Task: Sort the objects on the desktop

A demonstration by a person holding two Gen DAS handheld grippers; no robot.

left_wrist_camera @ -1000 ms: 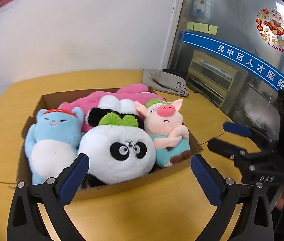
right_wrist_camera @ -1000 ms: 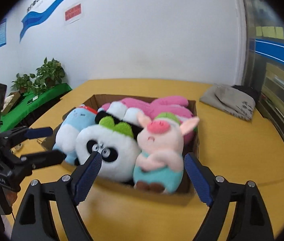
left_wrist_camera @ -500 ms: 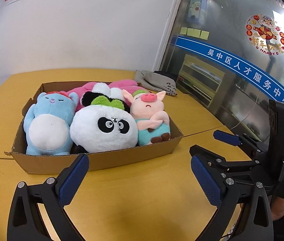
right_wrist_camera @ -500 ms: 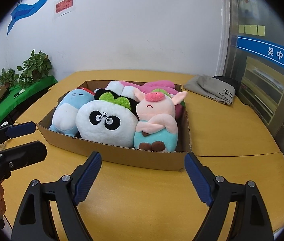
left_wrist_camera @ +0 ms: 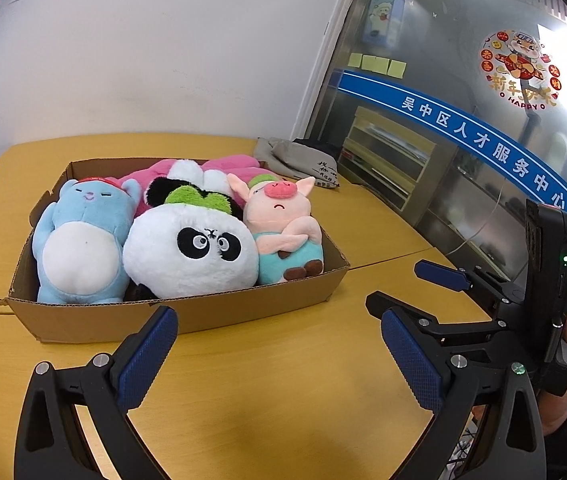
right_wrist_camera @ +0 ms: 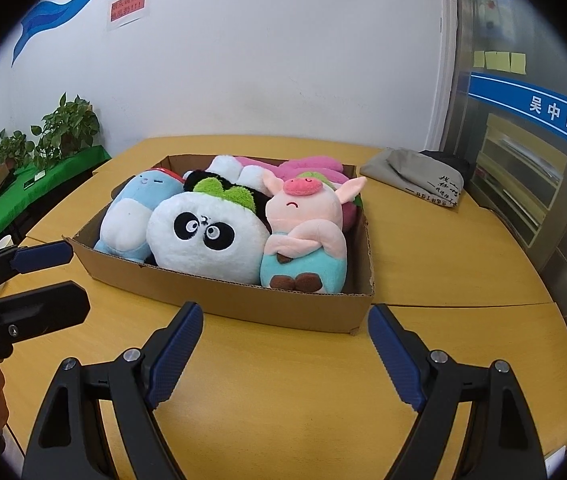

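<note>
The cardboard box (left_wrist_camera: 187, 316) sits on the yellow table (left_wrist_camera: 267, 392) with four or five plush toys packed tight inside: a blue toy (left_wrist_camera: 83, 240) at the left end, the panda (left_wrist_camera: 191, 252) in the middle, the pig (left_wrist_camera: 283, 232) at the right end, and a pink toy (left_wrist_camera: 223, 164) lying behind them. I judge the step in hand is to take the first toy out for sorting. Both my tools are in front of the near wall of the box, and neither touches anything: the left gripper (left_wrist_camera: 279, 352) has its jaws wide apart and empty, and the right gripper (right_wrist_camera: 287, 356) is the same. For a good pick I would choose the pig with the right gripper, because it stands at the end and its body is narrow enough for the jaws. I should come from above, over the box wall, and close on the belly, not on an ear or arm, since soft parts can slip. The panda looks too wide for one grip. I would lift slowly so the box does not drag along, and the left gripper could hold the box rim if needed
</note>
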